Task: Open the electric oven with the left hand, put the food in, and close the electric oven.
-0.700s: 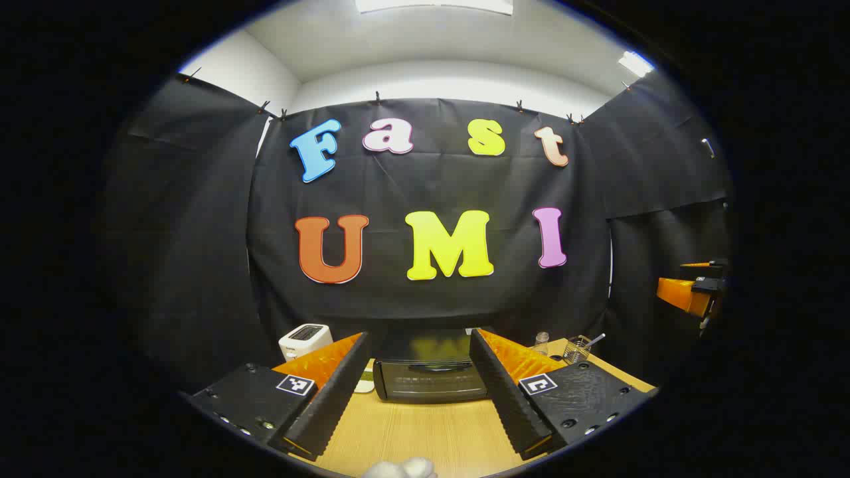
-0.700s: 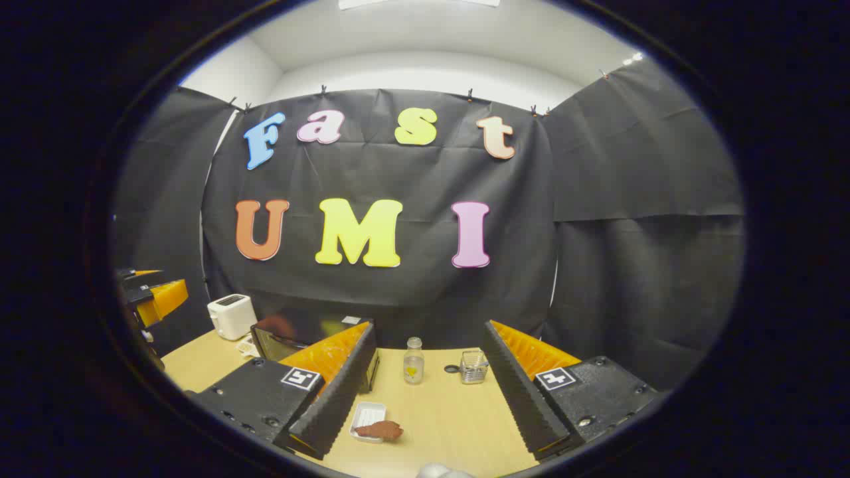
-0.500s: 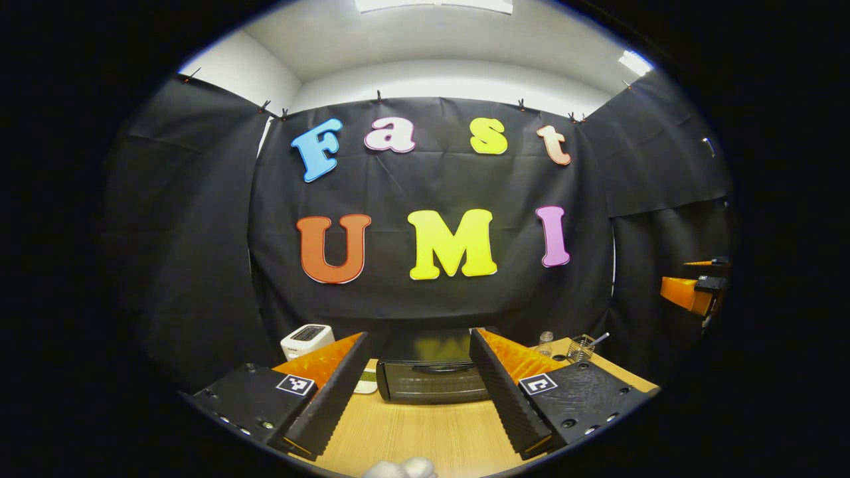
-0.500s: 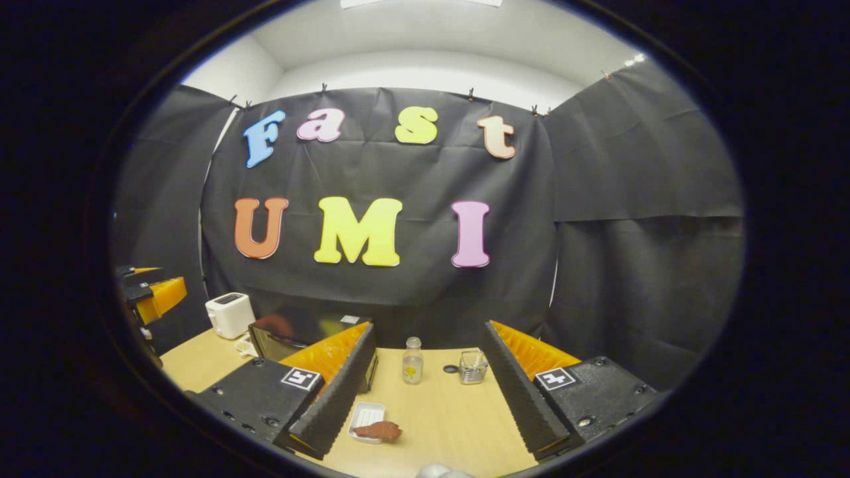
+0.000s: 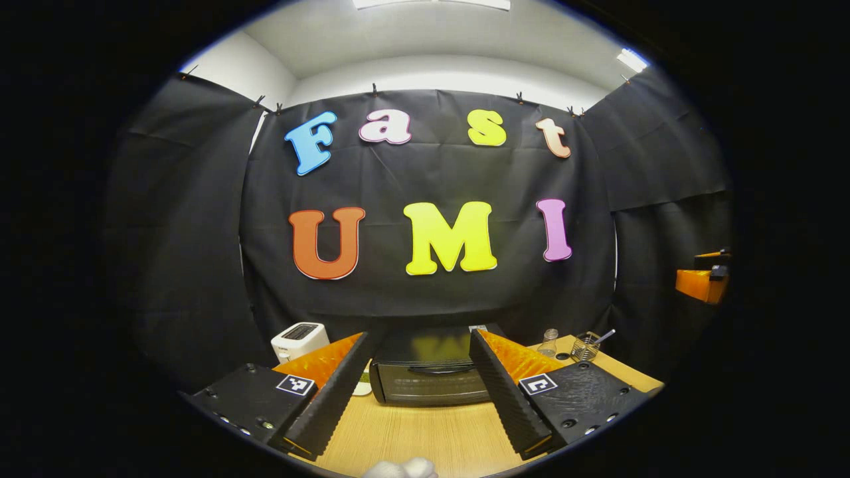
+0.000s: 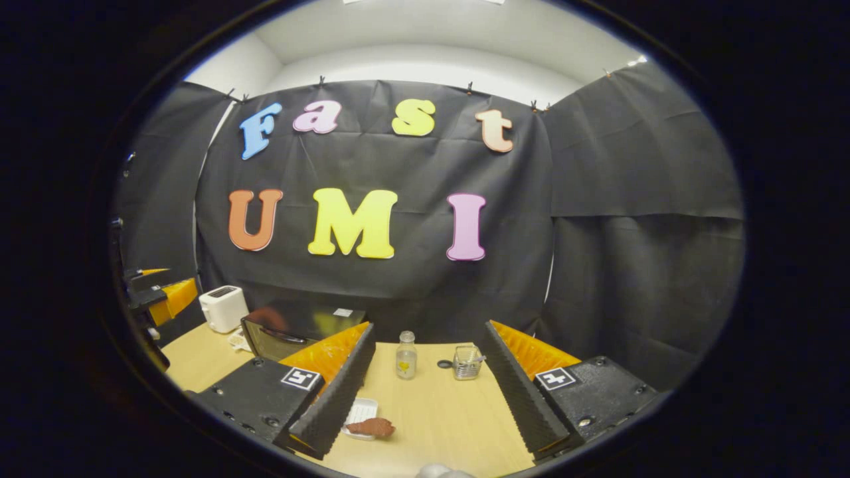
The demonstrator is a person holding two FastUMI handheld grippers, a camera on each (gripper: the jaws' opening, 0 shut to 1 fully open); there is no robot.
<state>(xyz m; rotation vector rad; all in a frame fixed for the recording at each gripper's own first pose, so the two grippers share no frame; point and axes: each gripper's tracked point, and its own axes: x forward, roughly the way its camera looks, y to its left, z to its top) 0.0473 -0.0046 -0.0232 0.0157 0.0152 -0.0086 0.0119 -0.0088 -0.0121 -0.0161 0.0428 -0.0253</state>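
Observation:
The black electric oven (image 5: 428,375) stands on the wooden table with its door shut, straight ahead of my left gripper (image 5: 418,392), which is open and held well short of it. In the right gripper view the oven (image 6: 292,328) sits at the left behind my finger. A brown piece of food (image 6: 372,427) lies on a small white tray (image 6: 358,415) near the table's front. My right gripper (image 6: 425,398) is open above the table, with the food low and left between its fingers. The other gripper (image 6: 156,299) shows at the far left, and the right one (image 5: 704,282) at the far right.
A white toaster (image 5: 300,338) stands left of the oven. A small glass bottle (image 6: 406,356) and a wire basket (image 6: 467,362) stand at the back of the wooden table (image 6: 438,411). A small pale object (image 5: 362,385) lies beside the oven's left side.
Both views have tilted slightly, so the table and oven sit a little higher. The oven looks slightly nearer to my left gripper. Both grippers stay open.

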